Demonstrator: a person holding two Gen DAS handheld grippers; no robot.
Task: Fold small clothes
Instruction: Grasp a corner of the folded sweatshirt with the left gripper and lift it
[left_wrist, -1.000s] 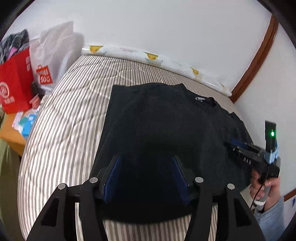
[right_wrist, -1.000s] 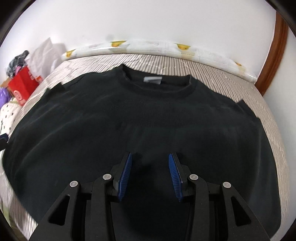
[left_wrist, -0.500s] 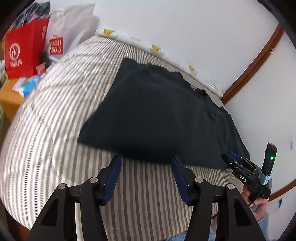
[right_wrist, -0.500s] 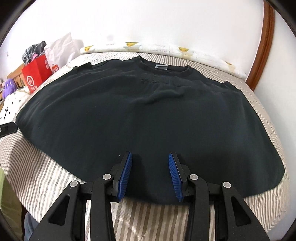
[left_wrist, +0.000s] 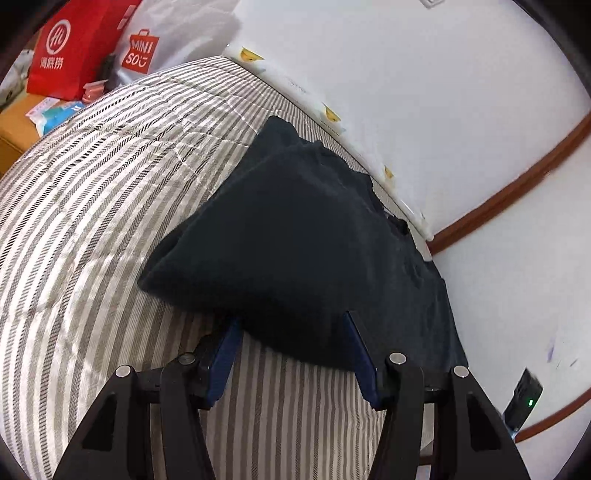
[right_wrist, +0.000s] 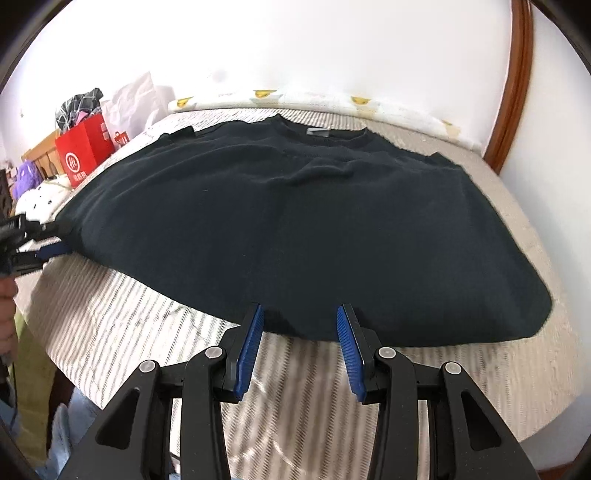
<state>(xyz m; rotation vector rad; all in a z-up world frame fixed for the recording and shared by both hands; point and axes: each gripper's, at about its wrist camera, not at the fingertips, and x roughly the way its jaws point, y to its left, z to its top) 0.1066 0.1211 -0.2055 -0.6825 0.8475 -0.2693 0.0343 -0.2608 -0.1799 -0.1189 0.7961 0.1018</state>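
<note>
A black sweater lies spread flat on a striped bed, collar toward the far wall; it also shows in the left wrist view. My right gripper is open, its blue pads at the sweater's near hem, around nothing. My left gripper is open at the hem near the sweater's left corner; the hem edge sits between its blue fingers. The left gripper also shows at the left edge of the right wrist view.
Red shopping bag and white bag stand beside the bed's far left corner, with a wooden table. A yellow-patterned white bolster lines the wall. Brown door trim rises at right.
Both grippers have pulled back from over the sweater's body to its near hem. The left one has swung toward the sweater's left corner. Both stay open.
</note>
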